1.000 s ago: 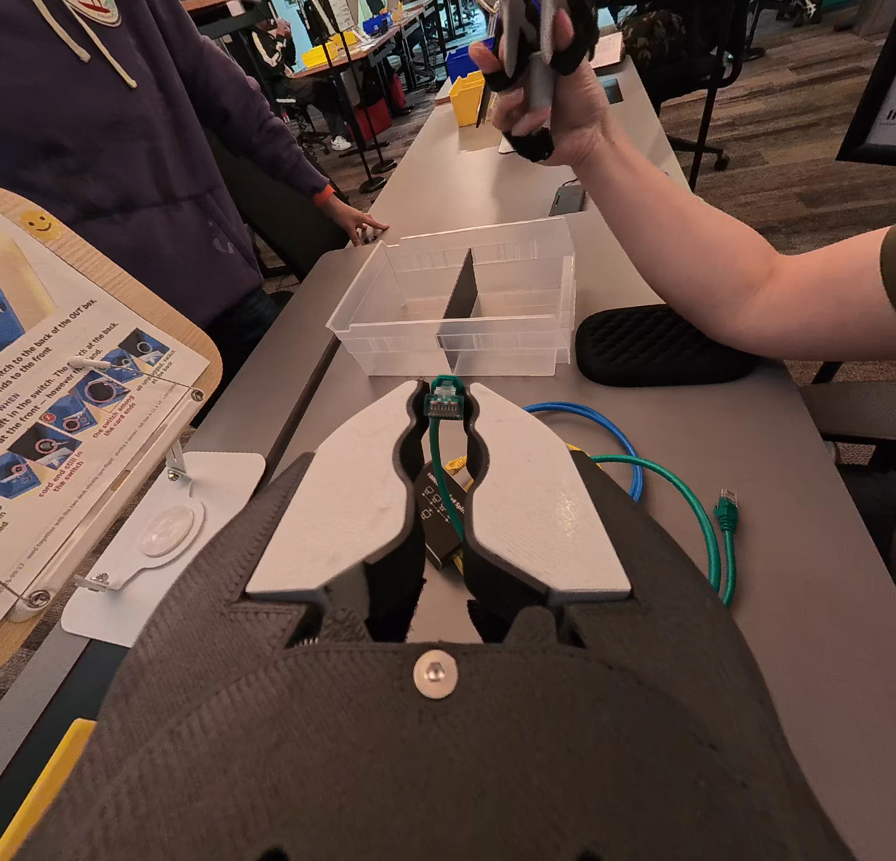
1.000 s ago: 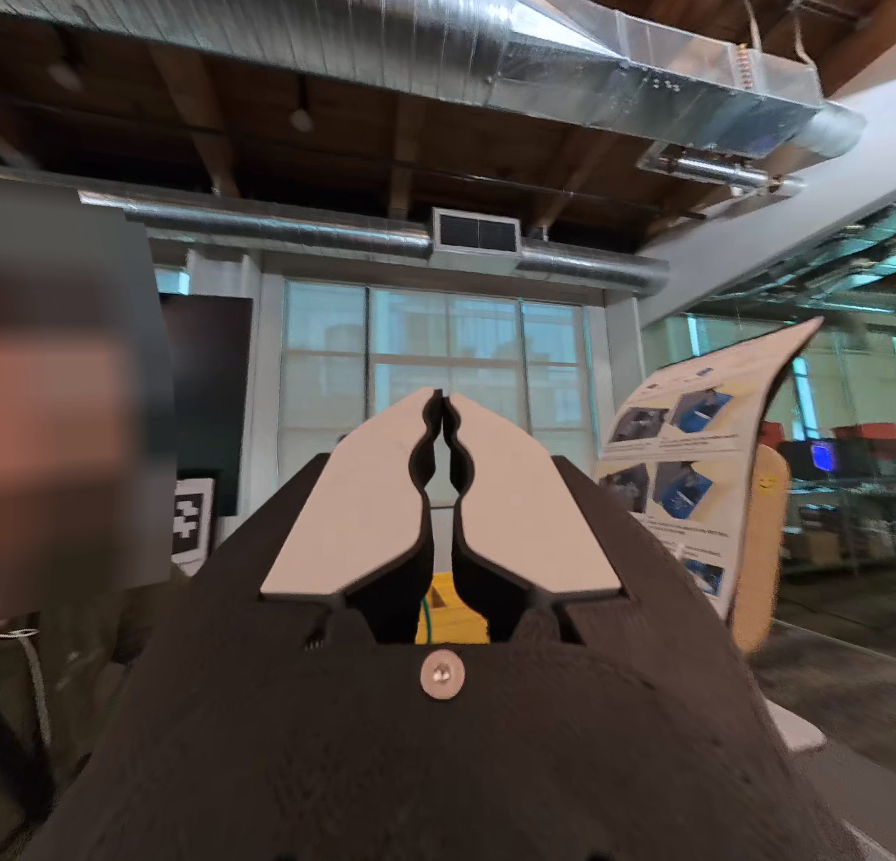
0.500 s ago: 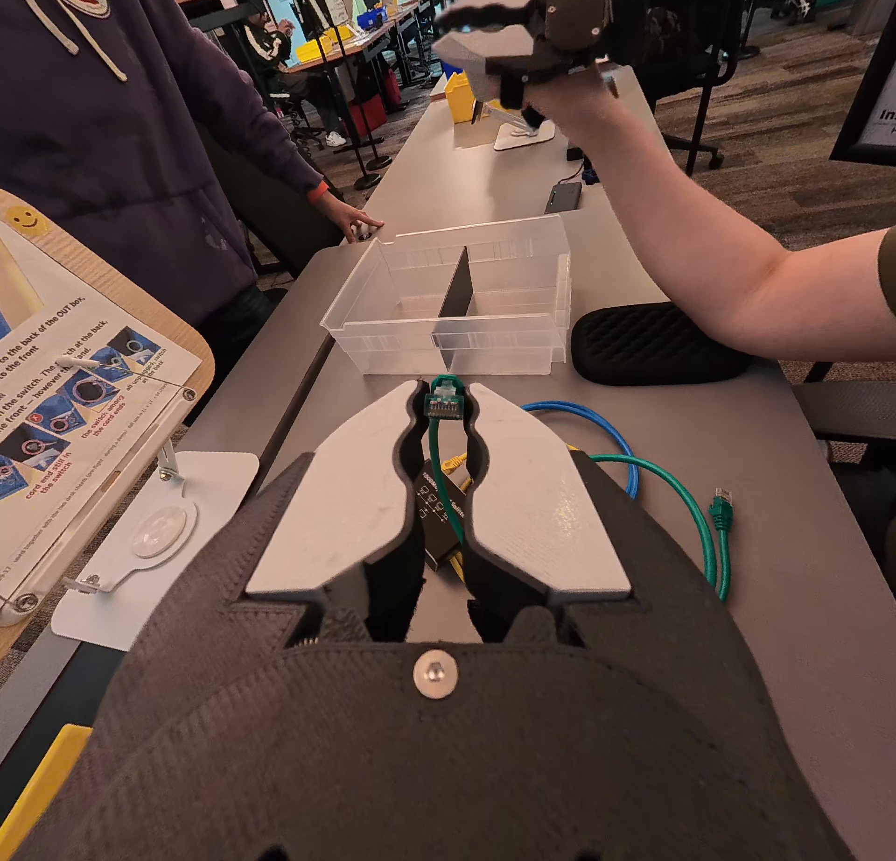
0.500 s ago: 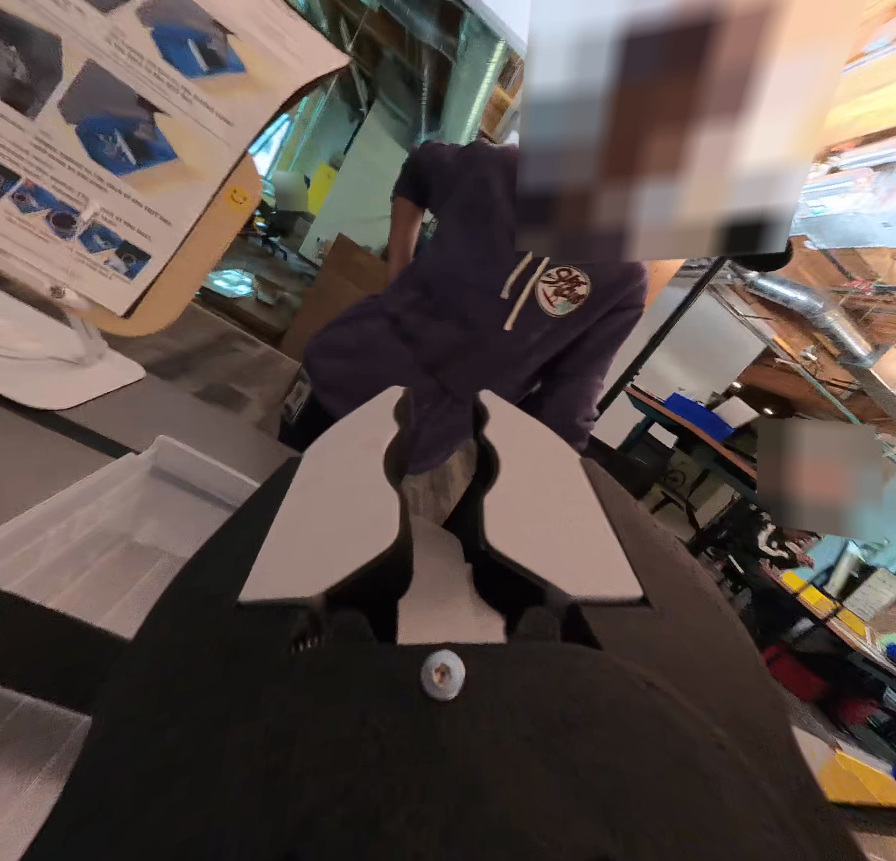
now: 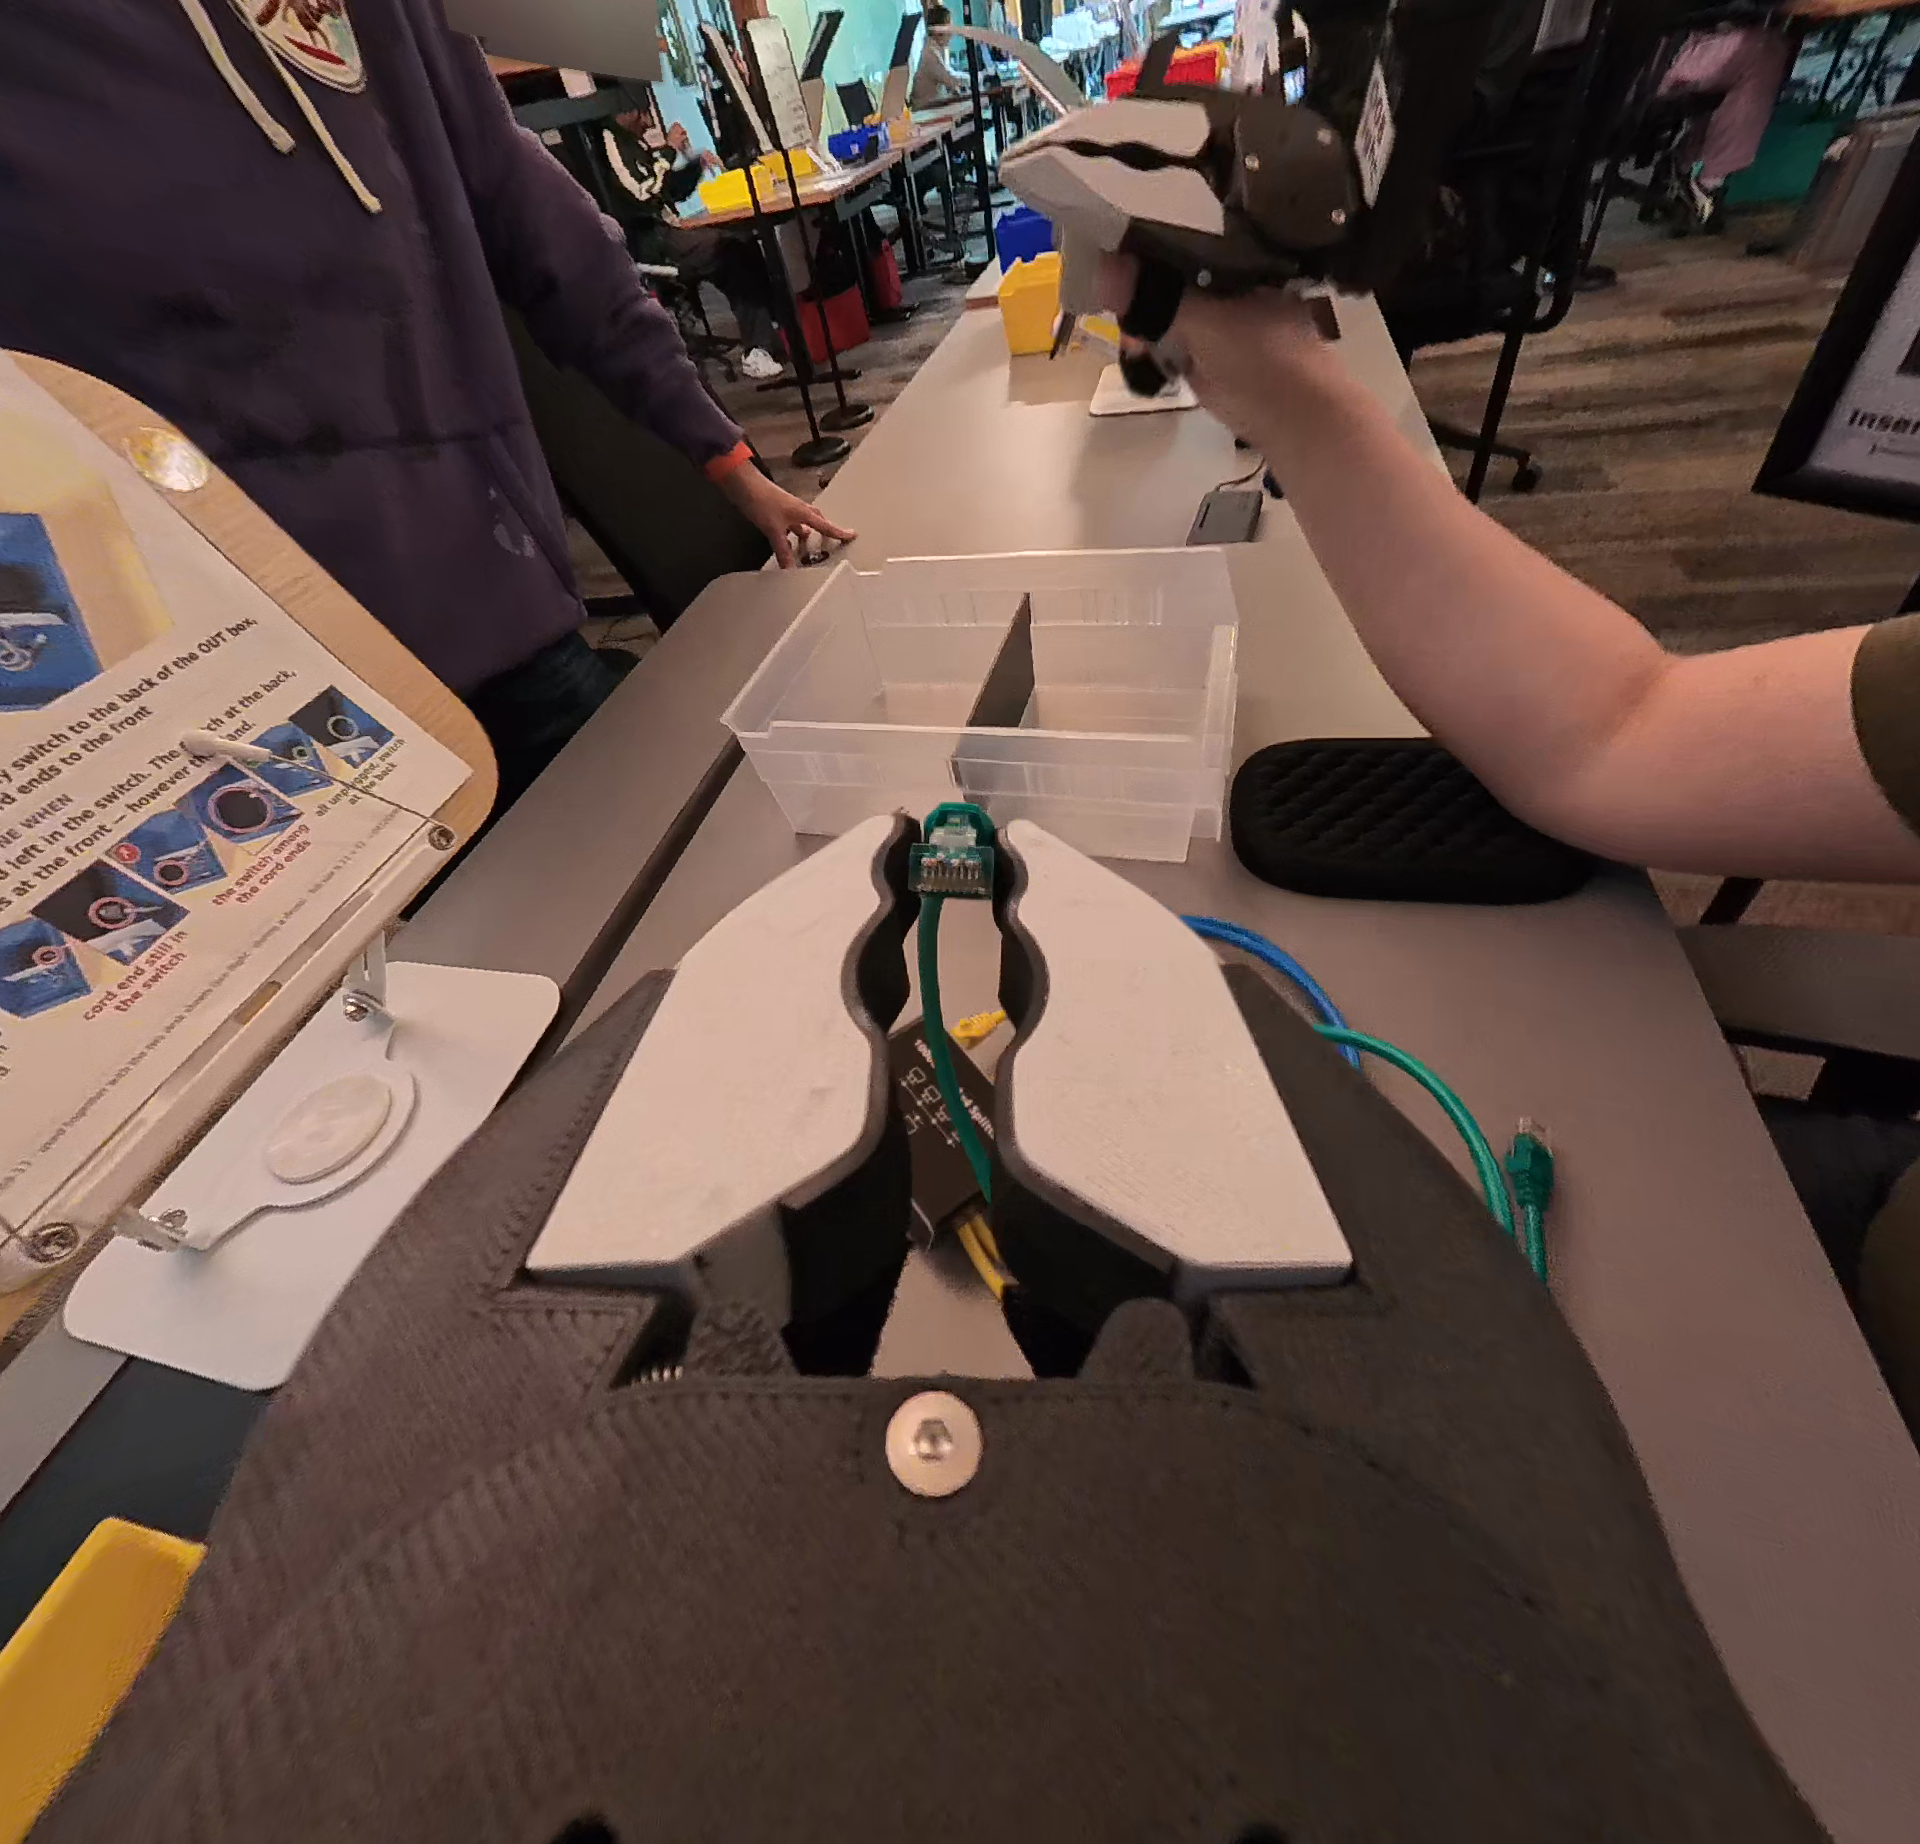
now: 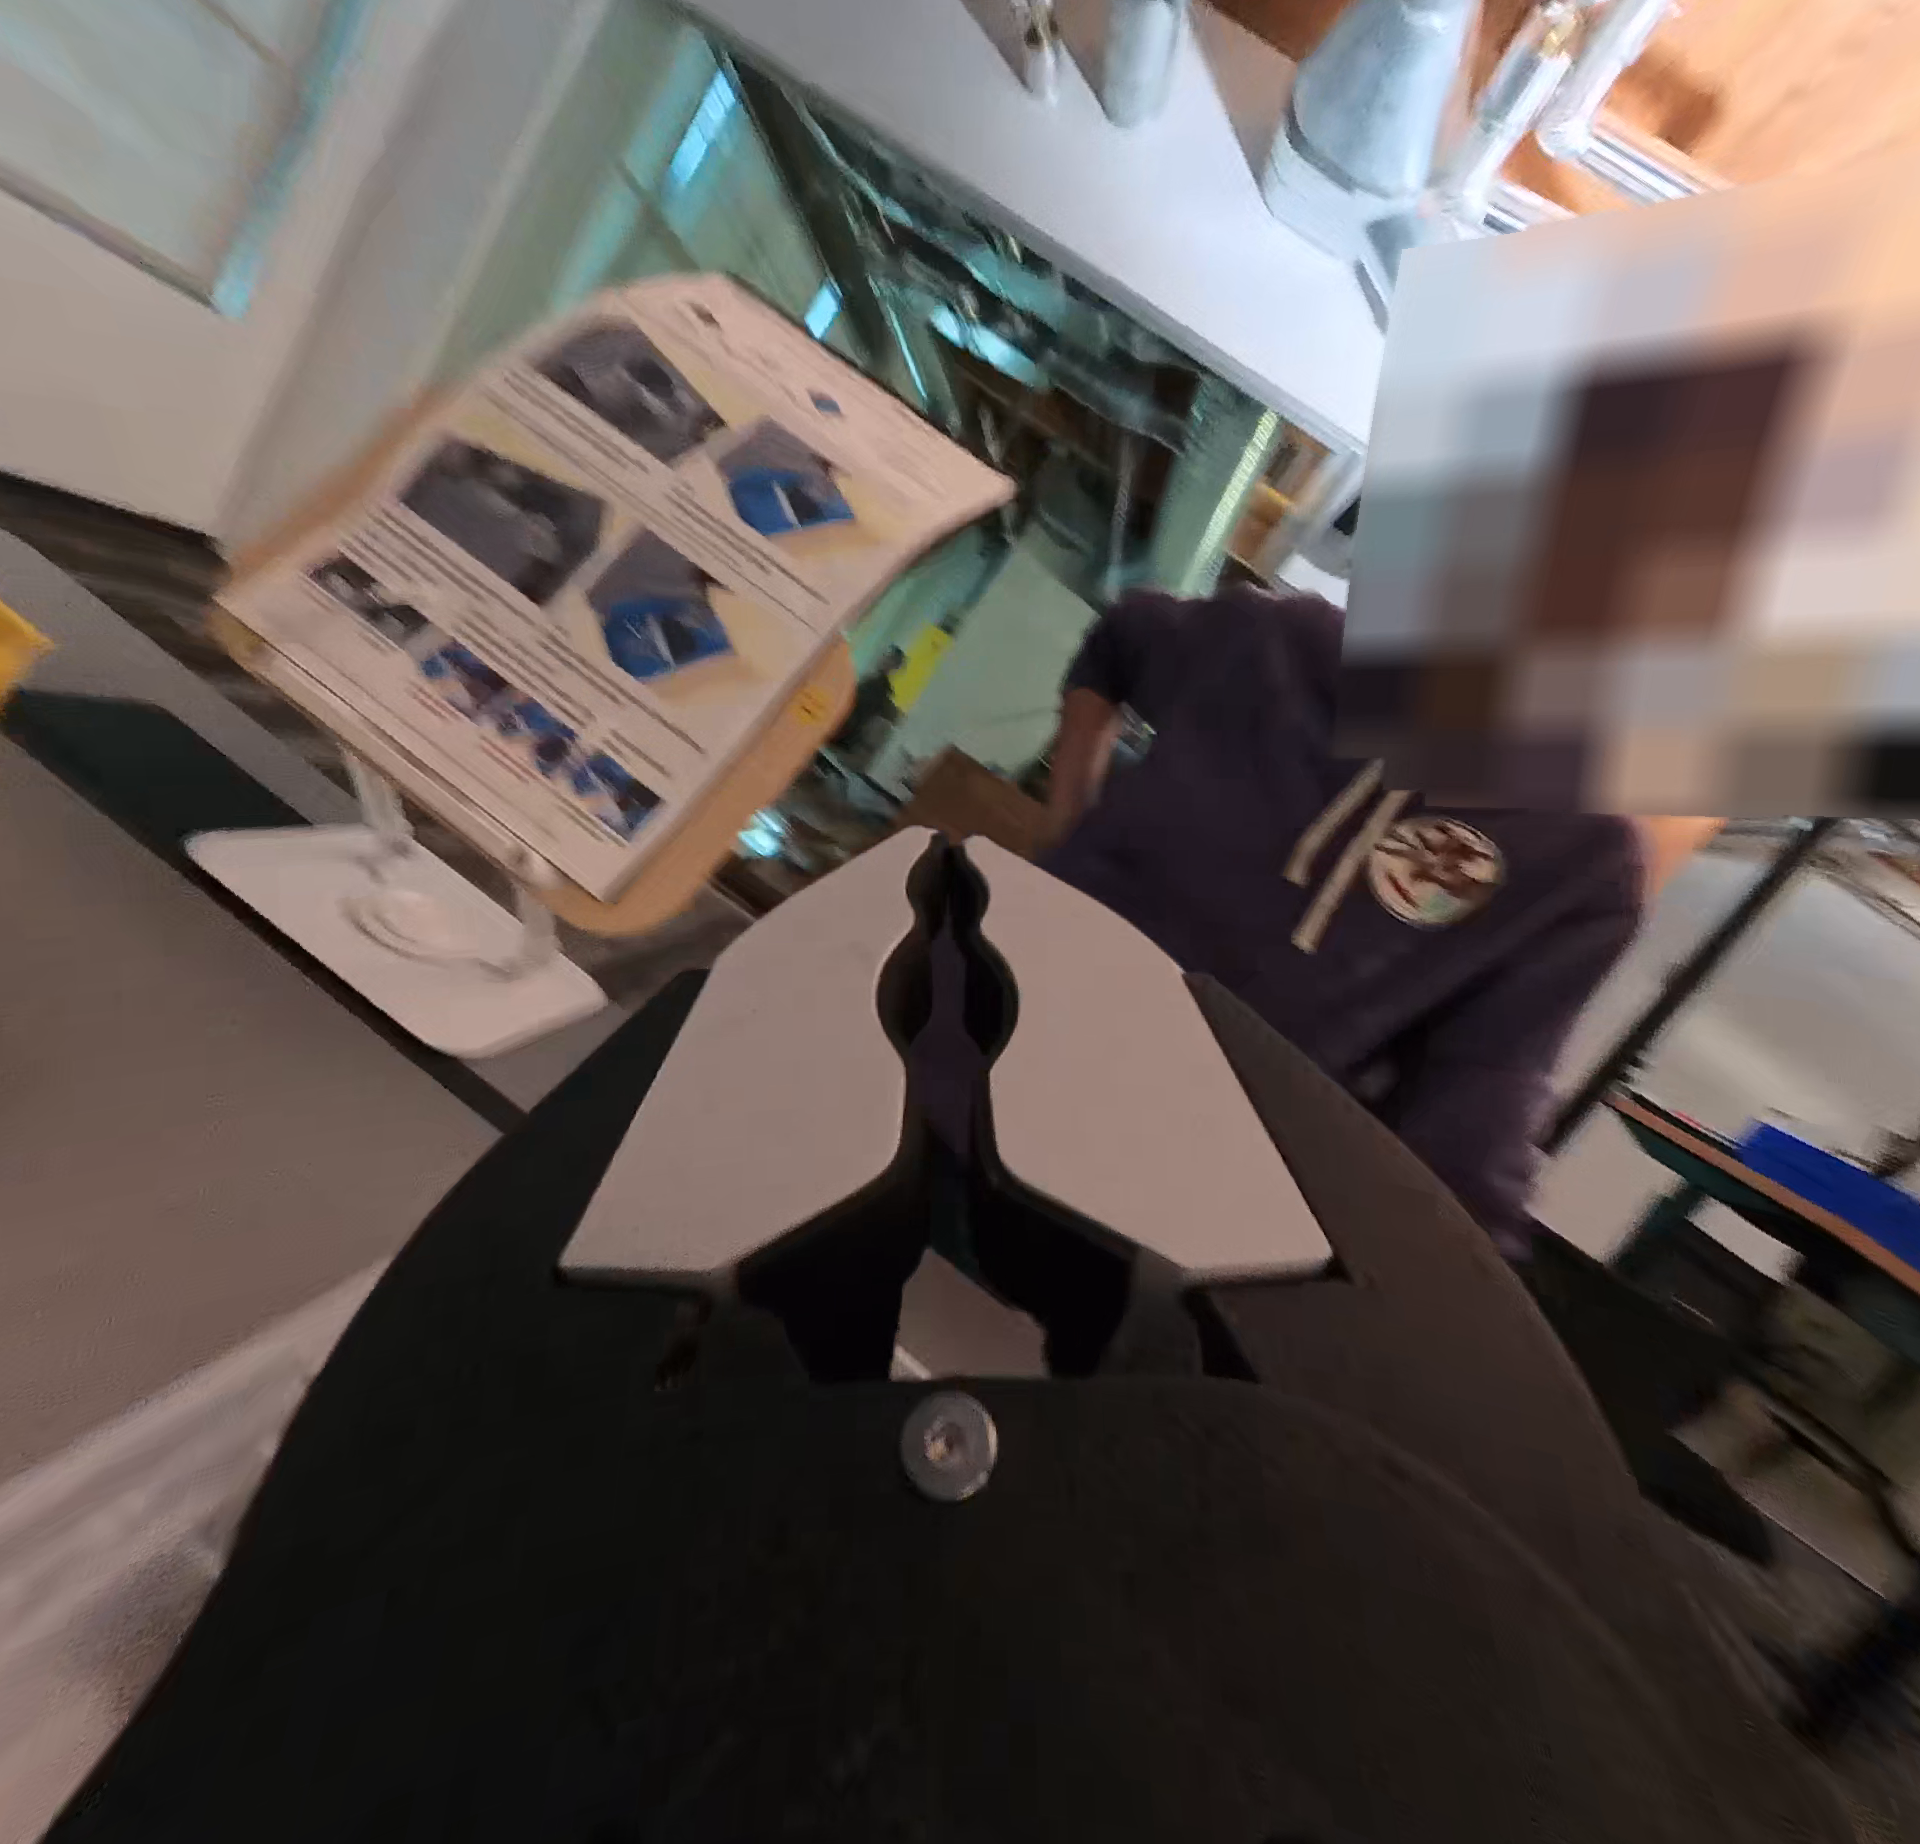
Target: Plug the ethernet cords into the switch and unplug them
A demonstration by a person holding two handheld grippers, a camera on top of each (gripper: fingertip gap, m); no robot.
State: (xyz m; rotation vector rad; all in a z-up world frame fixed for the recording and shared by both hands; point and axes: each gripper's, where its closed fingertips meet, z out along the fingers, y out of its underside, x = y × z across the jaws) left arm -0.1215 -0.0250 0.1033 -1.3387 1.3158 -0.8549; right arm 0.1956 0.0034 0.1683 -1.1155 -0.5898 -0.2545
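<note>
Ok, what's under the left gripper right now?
Between the left gripper fingers, a black switch lies on the table, yellow cord beside it; the held green cord crosses over it. The fingers cover its ports.

R gripper (image 6: 948, 864): tips touching, nothing betw. them, held up in air, view tilted and blurred. Landmark = instruction board (image 6: 613, 589) on white stand (image 6: 416, 947). Grey table (image 6: 135, 1046) below board. Person in purple hoodie (image 6: 1382, 921) to board's right, beyond gripper tips. Clear bin edge (image 6: 156, 1431) below board, at frame's lower left.
</note>
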